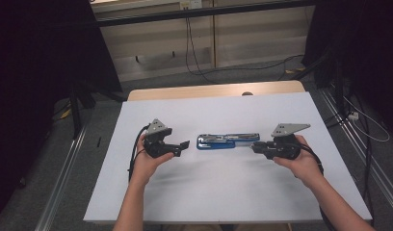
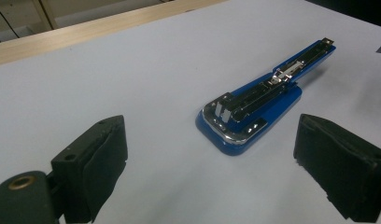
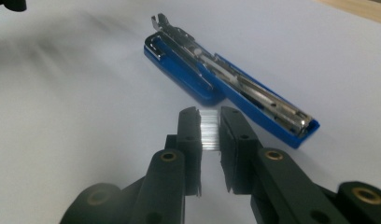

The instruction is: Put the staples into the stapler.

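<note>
A blue stapler [image 1: 227, 141] lies swung open flat on the white table, its metal staple channel facing up. In the left gripper view the stapler [image 2: 254, 105] lies just ahead of my left gripper [image 2: 211, 156], whose jaws stand wide open with nothing between them. From above, the left gripper [image 1: 184, 146] is just left of the stapler's wide end. My right gripper [image 3: 209, 116] is shut on a short shiny strip of staples [image 3: 209, 130], held a little above the table beside the stapler [image 3: 235, 84]. In the high view the right gripper [image 1: 255, 147] is at the stapler's right end.
The white tabletop [image 1: 209, 192] has a wooden strip [image 1: 214, 90] along its far edge. Black curtains stand at both sides, and cables [image 1: 194, 57] run across the floor behind the table. Metal rails [image 1: 64, 178] flank the table.
</note>
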Demonstrator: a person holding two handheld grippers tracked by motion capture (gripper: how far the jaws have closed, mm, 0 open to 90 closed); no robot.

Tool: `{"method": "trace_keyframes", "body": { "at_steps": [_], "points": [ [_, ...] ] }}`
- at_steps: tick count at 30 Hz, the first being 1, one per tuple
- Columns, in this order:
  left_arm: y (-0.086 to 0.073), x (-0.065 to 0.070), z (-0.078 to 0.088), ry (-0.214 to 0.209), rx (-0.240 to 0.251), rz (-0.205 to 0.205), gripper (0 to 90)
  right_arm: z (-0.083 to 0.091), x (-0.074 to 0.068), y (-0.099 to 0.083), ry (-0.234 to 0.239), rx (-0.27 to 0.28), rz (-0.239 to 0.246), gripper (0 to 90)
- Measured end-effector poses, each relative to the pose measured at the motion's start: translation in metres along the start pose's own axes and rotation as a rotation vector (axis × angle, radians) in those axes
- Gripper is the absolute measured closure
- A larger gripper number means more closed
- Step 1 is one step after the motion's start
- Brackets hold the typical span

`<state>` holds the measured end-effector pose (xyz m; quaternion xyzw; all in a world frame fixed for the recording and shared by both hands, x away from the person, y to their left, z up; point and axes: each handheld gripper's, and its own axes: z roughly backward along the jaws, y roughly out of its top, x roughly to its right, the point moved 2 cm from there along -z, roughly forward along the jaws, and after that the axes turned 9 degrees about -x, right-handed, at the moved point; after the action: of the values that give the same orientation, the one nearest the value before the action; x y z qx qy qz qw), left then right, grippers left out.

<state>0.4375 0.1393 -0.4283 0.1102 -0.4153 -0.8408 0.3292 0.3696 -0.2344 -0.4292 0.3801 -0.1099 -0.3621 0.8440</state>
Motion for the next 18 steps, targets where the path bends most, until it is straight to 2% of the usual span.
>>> {"method": "trace_keyframes", "body": {
  "at_steps": [6, 11, 18],
  "points": [
    [-0.002, 0.0, 0.001, -0.004, -0.026, 0.003, 9.6, -0.001, 0.003, 0.016, 0.023, -0.006, 0.04, 79.0],
    [-0.001, -0.001, 0.004, -0.007, -0.002, 0.011, 9.6, -0.006, 0.004, 0.027, 0.042, -0.017, 0.062, 79.0],
    [-0.002, -0.003, 0.004, -0.008, -0.003, 0.019, 9.6, -0.016, 0.006, 0.041, 0.081, -0.021, 0.095, 79.0]
  ]
}}
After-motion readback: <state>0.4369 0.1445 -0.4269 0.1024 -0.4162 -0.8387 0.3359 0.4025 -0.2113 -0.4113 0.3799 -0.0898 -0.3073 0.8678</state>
